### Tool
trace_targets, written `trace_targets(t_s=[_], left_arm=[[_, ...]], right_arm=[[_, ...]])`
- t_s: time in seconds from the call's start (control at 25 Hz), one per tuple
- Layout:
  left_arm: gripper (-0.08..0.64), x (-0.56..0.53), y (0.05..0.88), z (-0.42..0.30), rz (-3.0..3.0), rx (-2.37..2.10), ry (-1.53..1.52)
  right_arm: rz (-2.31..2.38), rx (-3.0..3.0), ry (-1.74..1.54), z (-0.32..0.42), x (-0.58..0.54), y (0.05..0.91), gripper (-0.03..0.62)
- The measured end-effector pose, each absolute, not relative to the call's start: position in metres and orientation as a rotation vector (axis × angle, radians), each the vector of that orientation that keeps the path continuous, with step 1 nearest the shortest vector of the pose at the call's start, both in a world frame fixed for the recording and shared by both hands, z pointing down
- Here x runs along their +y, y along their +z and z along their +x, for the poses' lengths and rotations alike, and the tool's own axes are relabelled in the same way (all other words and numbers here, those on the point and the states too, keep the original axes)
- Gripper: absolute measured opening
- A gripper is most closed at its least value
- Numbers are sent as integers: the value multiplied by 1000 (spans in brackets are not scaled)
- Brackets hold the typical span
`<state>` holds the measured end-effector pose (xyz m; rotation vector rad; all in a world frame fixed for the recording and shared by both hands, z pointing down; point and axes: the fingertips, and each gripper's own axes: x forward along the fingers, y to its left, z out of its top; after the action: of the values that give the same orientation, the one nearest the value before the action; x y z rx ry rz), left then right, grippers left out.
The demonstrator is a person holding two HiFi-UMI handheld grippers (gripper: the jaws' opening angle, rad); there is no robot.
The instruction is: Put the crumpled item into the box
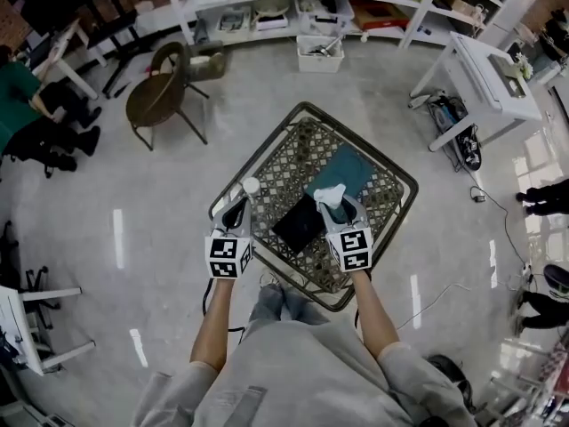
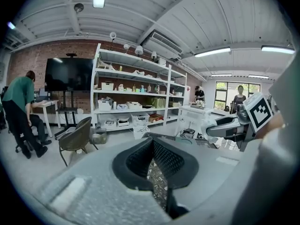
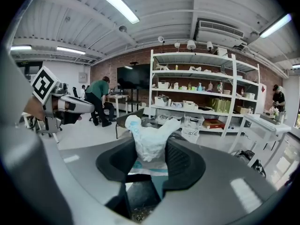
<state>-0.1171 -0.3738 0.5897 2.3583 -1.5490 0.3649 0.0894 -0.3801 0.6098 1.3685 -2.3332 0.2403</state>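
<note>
A white crumpled item [image 1: 329, 194] [image 3: 150, 142] sticks up out of my right gripper [image 1: 331, 205] [image 3: 149, 158], whose jaws are shut on its lower part. The gripper hangs over a metal lattice table [image 1: 267, 163]. On that table lie a black box [image 1: 300, 223] and, touching its far side, a flat teal box [image 1: 342, 172]. My left gripper [image 1: 236, 210] [image 2: 157, 172] hovers over the table's left edge. Its jaws stand a little apart with only the lattice showing between them. A small white round thing [image 1: 251, 185] lies just off its tip.
A brown chair [image 1: 164, 92] stands on the floor to the far left of the table. A white bin [image 1: 320, 56] and long shelves [image 1: 267, 12] are behind it, and a white desk [image 1: 489, 78] is at the right. A person [image 1: 18, 105] sits at far left.
</note>
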Motion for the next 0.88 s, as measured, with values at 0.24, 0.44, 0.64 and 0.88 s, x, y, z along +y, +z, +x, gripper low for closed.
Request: trace_targets(t_s=[0.24, 0.44, 0.64, 0.88], left_arm=[[6, -363, 615, -117, 2331, -1506, 400], [6, -355, 644, -117, 2299, -1475, 428], [6, -337, 677, -116, 2254, -1443, 457], [6, -327, 702, -114, 2212, -1411, 484]], right_arm=[[1342, -2293, 321, 87, -360, 642, 169], [1314, -2263, 374, 86, -348, 673, 168], [1272, -2231, 433, 84, -326, 706, 169], [1196, -2200, 463, 76, -314, 730, 169]])
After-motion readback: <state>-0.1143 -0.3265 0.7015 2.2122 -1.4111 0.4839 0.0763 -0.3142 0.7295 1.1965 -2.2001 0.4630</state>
